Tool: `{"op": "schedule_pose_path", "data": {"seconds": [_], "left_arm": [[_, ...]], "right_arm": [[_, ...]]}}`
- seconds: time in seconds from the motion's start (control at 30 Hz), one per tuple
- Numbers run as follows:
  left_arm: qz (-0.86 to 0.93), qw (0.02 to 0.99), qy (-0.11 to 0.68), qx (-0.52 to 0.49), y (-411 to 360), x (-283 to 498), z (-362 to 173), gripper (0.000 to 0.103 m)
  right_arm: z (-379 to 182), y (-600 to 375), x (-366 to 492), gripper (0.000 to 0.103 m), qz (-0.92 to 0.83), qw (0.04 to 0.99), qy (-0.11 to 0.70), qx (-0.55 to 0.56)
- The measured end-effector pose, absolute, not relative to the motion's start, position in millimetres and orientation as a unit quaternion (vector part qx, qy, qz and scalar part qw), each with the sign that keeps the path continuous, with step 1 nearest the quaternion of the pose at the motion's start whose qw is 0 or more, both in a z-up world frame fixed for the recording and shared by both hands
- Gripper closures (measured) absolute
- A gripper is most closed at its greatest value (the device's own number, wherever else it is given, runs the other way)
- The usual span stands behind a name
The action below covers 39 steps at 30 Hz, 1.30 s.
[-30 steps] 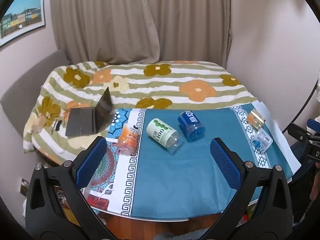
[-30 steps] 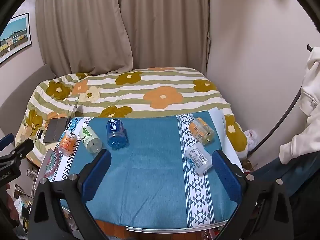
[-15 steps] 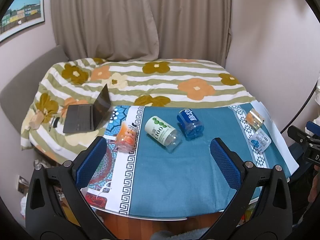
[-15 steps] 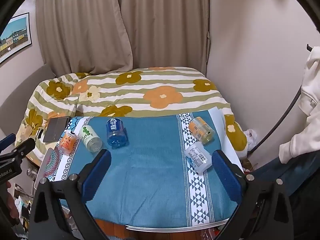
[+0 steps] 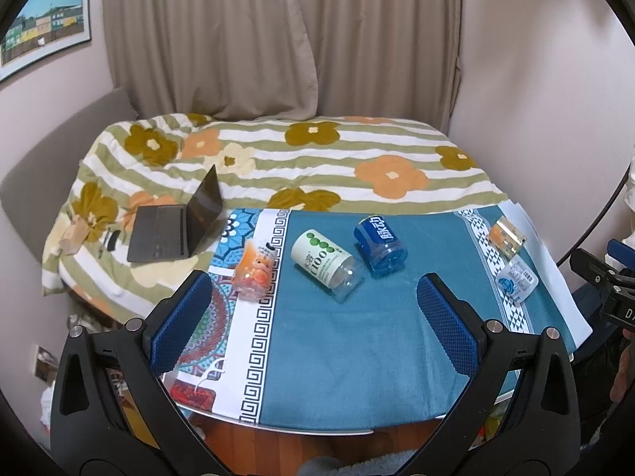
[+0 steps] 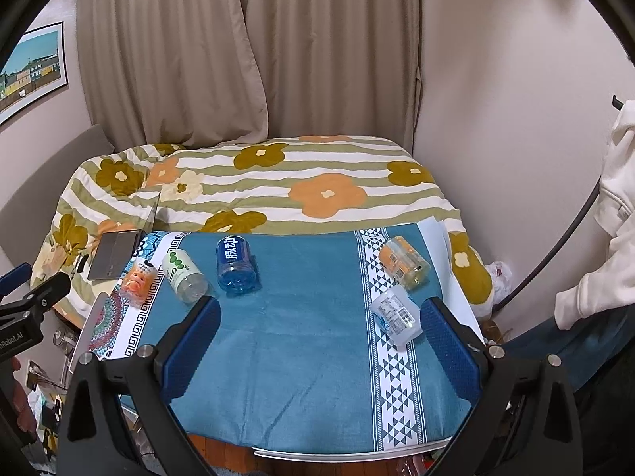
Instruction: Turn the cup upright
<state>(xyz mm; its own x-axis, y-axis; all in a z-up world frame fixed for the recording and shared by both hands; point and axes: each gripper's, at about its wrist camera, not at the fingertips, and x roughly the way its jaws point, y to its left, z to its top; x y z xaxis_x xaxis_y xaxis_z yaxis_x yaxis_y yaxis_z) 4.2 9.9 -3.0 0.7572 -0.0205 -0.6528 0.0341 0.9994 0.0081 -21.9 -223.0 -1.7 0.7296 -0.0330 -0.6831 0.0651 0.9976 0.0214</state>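
Several plastic cups lie on their sides on the blue cloth of the table (image 5: 357,349). From left: an orange cartoon cup (image 5: 254,269) (image 6: 137,280), a white-and-green cup (image 5: 325,263) (image 6: 183,274), a blue cup (image 5: 380,246) (image 6: 236,264), an orange-label clear cup (image 5: 506,236) (image 6: 404,263) and a white-and-blue cup (image 5: 516,281) (image 6: 397,318). My left gripper (image 5: 313,317) is open and empty above the near part of the table. My right gripper (image 6: 319,341) is open and empty, above the near edge.
A bed with a flowered striped blanket (image 5: 309,158) lies behind the table, with an open laptop (image 5: 178,222) on its left side. Curtains (image 5: 278,39) hang at the back. A white garment (image 6: 611,214) hangs at the right. Clutter sits on the floor at left.
Both grippers have drifted back and up a little; the table and cups sit slightly higher in the left wrist view. No cup has moved. Both grippers stay open.
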Motion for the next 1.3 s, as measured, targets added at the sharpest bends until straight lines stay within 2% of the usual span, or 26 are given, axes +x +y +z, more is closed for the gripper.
{"op": "schedule_pose_path", "data": {"seconds": [1.3], "left_arm": [[-0.009, 0.938, 0.348, 0.006, 19.0, 0.6, 5.1, 0.0]], "right_arm": [[1.3, -216.1, -21.1, 0.002, -0.025, 0.93, 0.365, 0.018]]}}
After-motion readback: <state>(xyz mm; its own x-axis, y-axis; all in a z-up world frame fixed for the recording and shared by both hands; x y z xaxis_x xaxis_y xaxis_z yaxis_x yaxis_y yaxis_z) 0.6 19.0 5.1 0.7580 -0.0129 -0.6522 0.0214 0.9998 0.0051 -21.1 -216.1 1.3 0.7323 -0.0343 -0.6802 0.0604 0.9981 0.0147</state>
